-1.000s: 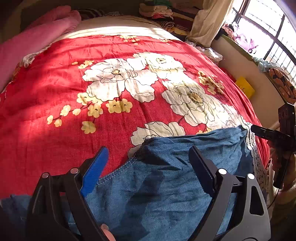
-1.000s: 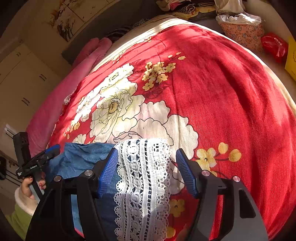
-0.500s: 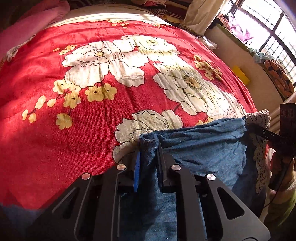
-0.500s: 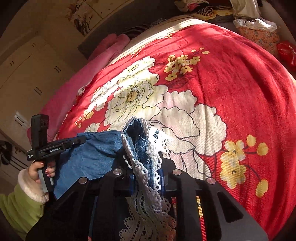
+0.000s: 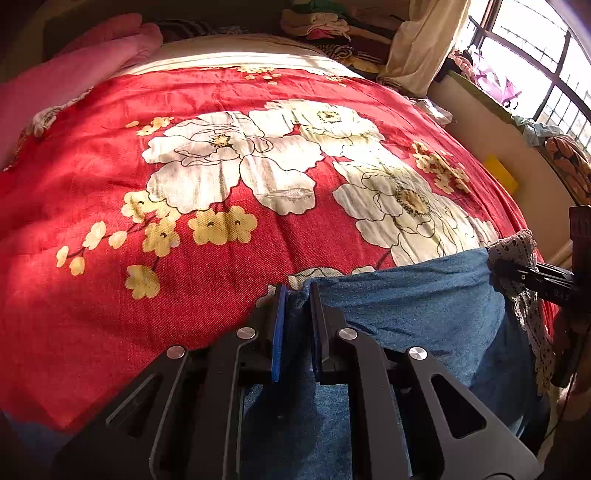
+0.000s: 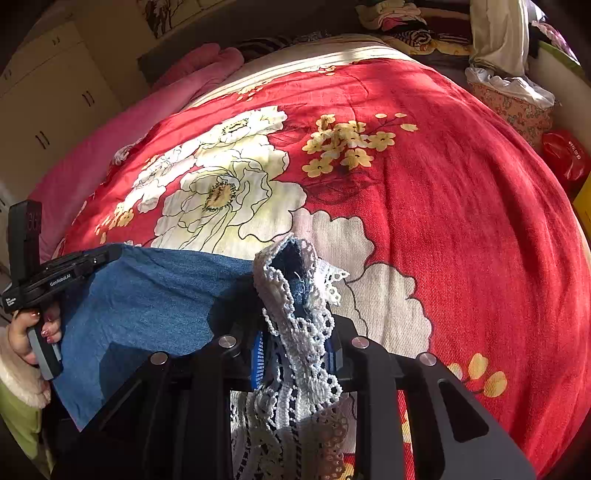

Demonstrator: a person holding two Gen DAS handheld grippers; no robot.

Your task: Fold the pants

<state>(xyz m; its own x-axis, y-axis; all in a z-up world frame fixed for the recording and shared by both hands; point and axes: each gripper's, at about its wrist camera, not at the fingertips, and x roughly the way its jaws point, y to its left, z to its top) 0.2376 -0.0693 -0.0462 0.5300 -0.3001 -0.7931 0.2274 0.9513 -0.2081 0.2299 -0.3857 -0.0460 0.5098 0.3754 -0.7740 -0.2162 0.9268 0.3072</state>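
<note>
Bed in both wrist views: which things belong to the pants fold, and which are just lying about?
In the job:
- denim pants, lace trim
- left gripper
- right gripper

Lying about:
- pink blanket
- clothes pile
- floral box
- red bag

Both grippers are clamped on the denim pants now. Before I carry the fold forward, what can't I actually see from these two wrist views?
- Lower pants: both views, cut off by the bottom edge and hidden behind the left gripper and right gripper.
- Clamped layers: lace trim bunches over the right grip.
- Near edge of the bedspread: under the hanging denim.
</note>
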